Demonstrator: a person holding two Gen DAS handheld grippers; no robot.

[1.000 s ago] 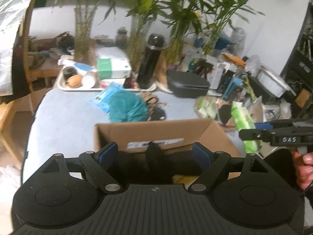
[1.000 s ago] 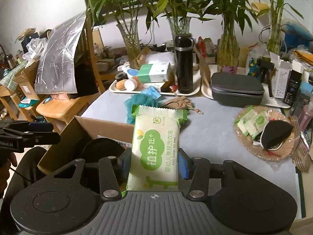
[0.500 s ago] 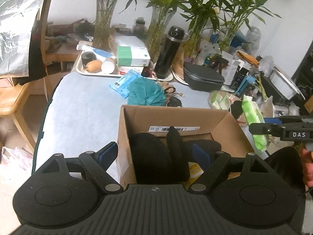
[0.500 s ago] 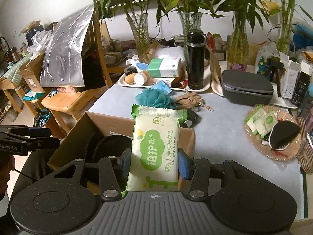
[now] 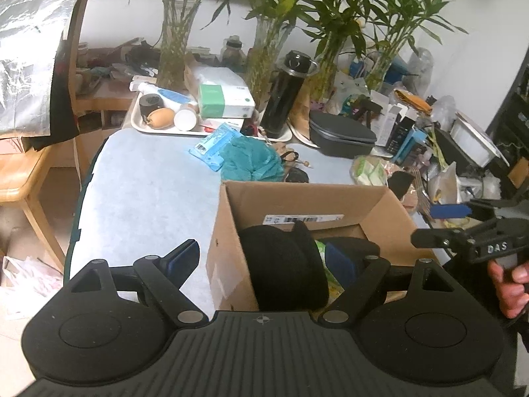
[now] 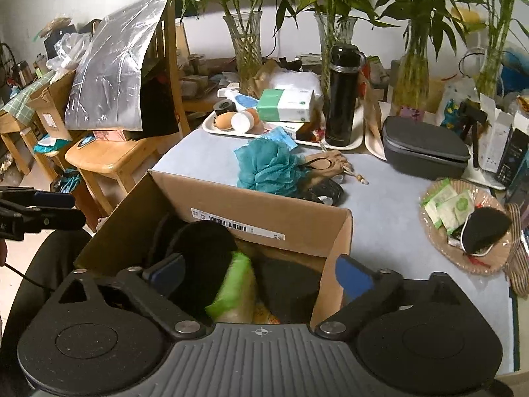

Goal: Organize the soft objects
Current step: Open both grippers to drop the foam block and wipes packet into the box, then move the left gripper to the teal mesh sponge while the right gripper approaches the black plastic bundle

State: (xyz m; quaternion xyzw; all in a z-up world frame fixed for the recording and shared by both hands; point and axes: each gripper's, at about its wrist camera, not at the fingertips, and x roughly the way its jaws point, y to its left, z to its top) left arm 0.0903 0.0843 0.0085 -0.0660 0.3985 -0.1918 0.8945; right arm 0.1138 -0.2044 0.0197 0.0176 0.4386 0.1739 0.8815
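Two hand-held grippers over a cardboard box (image 6: 264,211)

Right hand-held gripper (image 6: 261,273), lettered "DAS", has just opened; the green soap pack (image 6: 233,289) lies blurred in the box, unpinched. Left hand-held gripper (image 5: 261,258) gapes empty. Barcode label (image 6: 236,223) unreadable.

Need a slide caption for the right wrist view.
Right gripper, jaws just opened, releases the green soap pack into the cardboard box.

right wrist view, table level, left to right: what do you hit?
wooden stool → teal bath pouf → black flask → dark grey case → woven basket
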